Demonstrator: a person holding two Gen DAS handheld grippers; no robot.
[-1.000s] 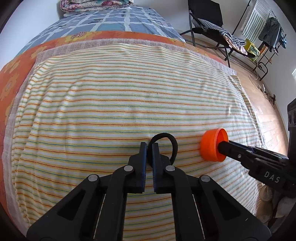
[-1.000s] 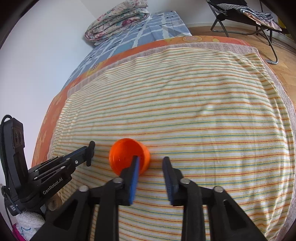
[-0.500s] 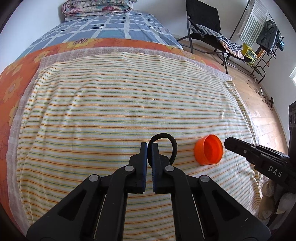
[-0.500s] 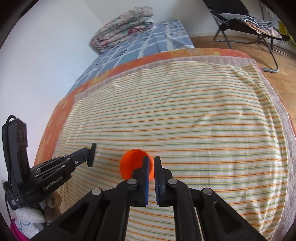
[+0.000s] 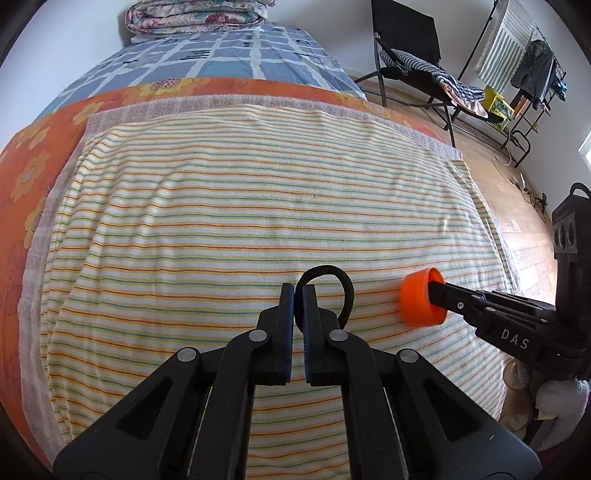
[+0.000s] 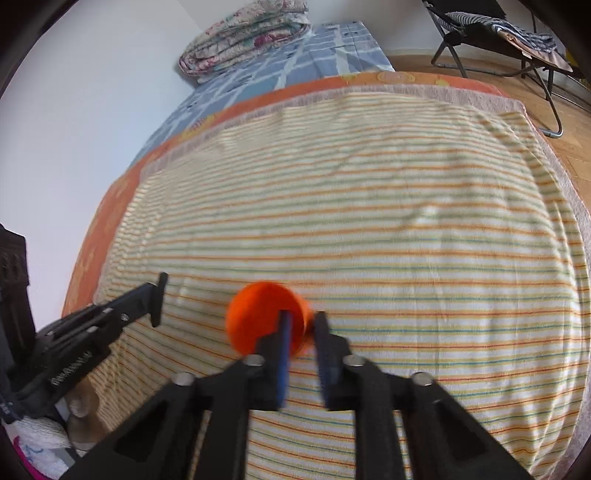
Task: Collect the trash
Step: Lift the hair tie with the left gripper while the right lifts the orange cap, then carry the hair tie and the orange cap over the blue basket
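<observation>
Both tools hover over the striped towel (image 5: pixel 229 206) w/ trash pinched for carrying off: left gripper (image 5: pixel 298 299) nips the black loop (image 5: pixel 341 284) at its tips, right gripper (image 6: pixel 303 334) clamps the orange cap (image 6: pixel 258 314) by its wall.

Bright daylight, soft shadows, fisheye-bent edges, right view motion-blurred

Left wrist view: close above the striped blanket (image 5: pixel 258 206), facing down the bed toward the folded quilt (image 5: pixel 195 14).
Right wrist view: same direction, from the right.
Shared: blanket, orange cup (image 5: pixel 421 297).
</observation>
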